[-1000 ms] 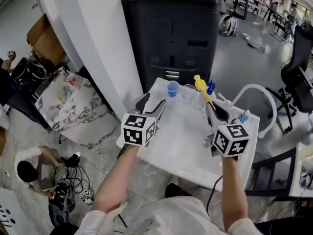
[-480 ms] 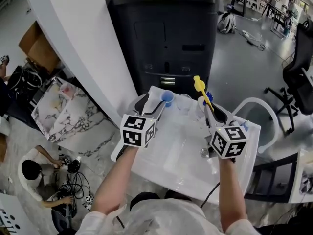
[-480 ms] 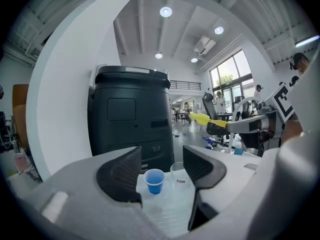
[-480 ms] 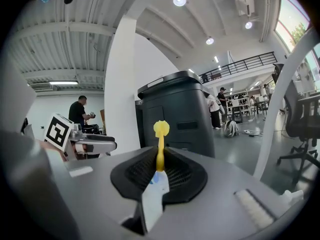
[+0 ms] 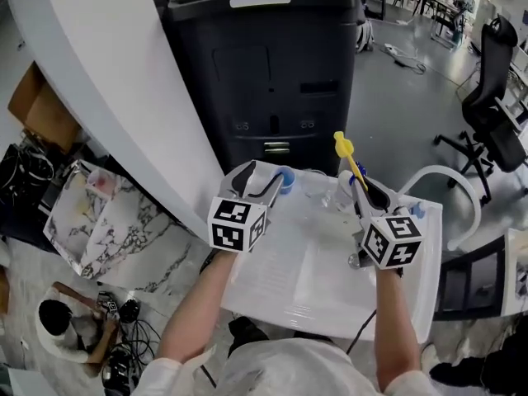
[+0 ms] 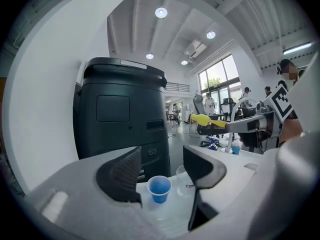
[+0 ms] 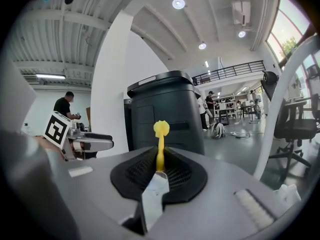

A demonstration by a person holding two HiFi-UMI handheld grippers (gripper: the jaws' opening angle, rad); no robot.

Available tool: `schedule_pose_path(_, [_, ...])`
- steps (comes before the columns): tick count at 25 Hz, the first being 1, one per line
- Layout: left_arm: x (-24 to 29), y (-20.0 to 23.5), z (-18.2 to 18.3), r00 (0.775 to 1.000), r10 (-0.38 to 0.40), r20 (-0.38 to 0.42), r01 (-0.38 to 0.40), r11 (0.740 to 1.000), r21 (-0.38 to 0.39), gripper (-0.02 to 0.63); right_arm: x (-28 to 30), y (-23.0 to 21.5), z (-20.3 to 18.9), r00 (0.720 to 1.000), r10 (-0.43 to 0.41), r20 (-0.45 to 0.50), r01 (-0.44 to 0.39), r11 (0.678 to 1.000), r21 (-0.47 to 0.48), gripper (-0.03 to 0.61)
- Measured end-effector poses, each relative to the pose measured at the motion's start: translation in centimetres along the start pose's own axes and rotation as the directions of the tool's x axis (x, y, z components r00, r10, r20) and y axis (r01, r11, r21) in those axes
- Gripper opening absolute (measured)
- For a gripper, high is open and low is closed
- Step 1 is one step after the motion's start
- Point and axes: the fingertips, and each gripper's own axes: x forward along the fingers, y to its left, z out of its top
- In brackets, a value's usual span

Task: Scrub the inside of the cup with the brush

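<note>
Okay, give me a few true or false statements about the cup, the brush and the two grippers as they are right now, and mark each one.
1. The right gripper is shut on the yellow brush. True.
2. The left gripper is clamped on the blue cup. False: its jaws stand open, and the cup stands on the white table with a gap to each jaw.
3. The brush is down inside the blue cup. False: it is held up in the air, apart from the cup.
4. A clear cup stands beside the blue cup. True.
5. A dark bin stands behind the table. True.
</note>
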Motion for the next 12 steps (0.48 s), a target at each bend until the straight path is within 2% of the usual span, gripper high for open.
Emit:
schedule_pose_path(6, [1.5, 1.6, -0.5, 0.994, -0.113, -0.008, 0.113, 0.994, 0.012, 0.272, 1.2, 1.3, 0.2, 0.996, -0.089, 0.005, 0.089, 0.996, 0.011, 0.037])
schedule_pose_path(12, [3.0, 1.6, -1.1, 0.975, -0.221, -0.004, 0.221, 0.975, 0.005, 0.288, 1.5, 1.9, 0.9, 0.988, -0.151, 0.023, 0.151, 0.988, 0.012, 0.037])
